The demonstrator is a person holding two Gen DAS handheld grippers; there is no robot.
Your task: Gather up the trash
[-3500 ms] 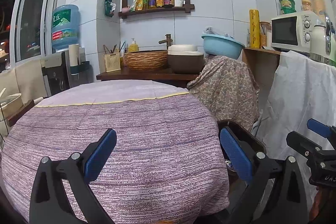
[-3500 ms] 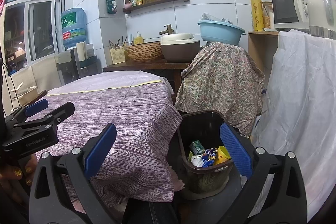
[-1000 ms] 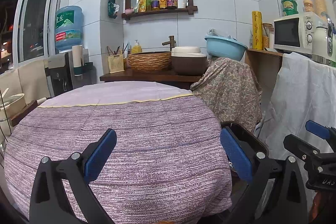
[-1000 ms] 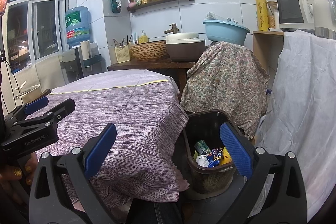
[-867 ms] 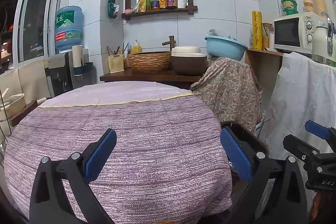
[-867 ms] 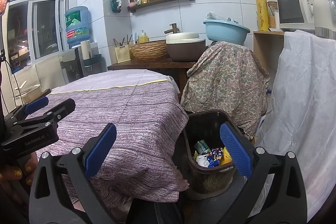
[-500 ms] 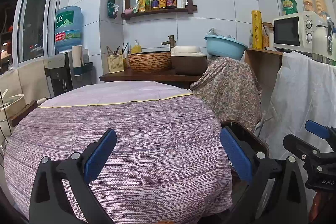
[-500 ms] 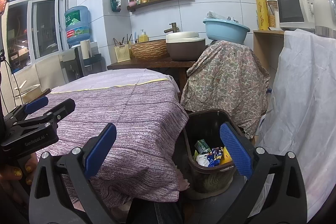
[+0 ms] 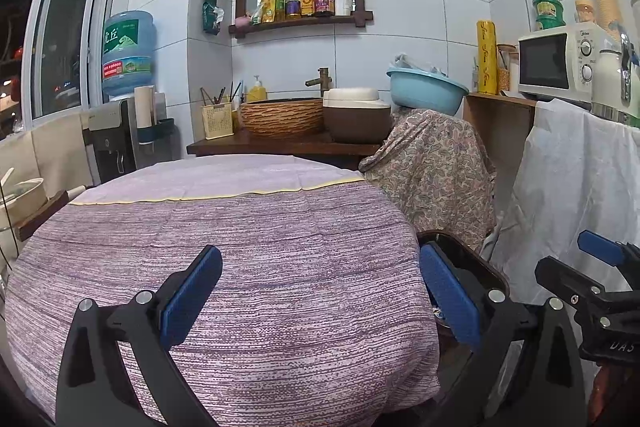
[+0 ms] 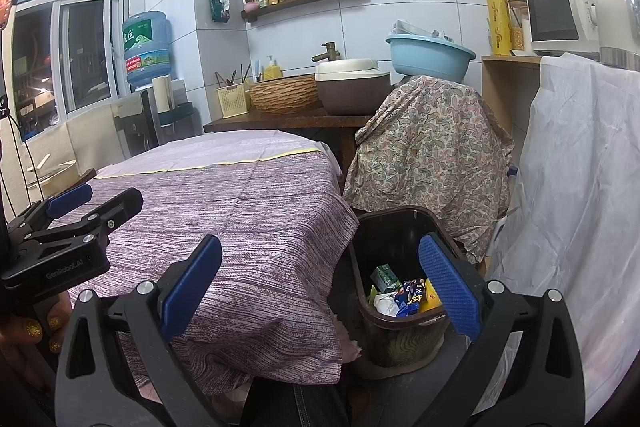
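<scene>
Both the left gripper (image 9: pixel 320 291) and the right gripper (image 10: pixel 320 281) hang released and empty above the near edge of the table (image 9: pixel 248 251). The trash (image 10: pixel 404 293) lies in the bin (image 10: pixel 362 277) just right of the table. No trash shows on the cloth, so collection looks finished; the next move calls only for a last check.

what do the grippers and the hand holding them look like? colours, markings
Both grippers, left and right, are matte black angular frames with silver screws and flat blue pads on each finger. Seen from the right camera, the left gripper's body carries white "GenRoboAI" lettering. The left hand under it is bare, with gold glitter nail polish. No cables or sleeves visible.
</scene>
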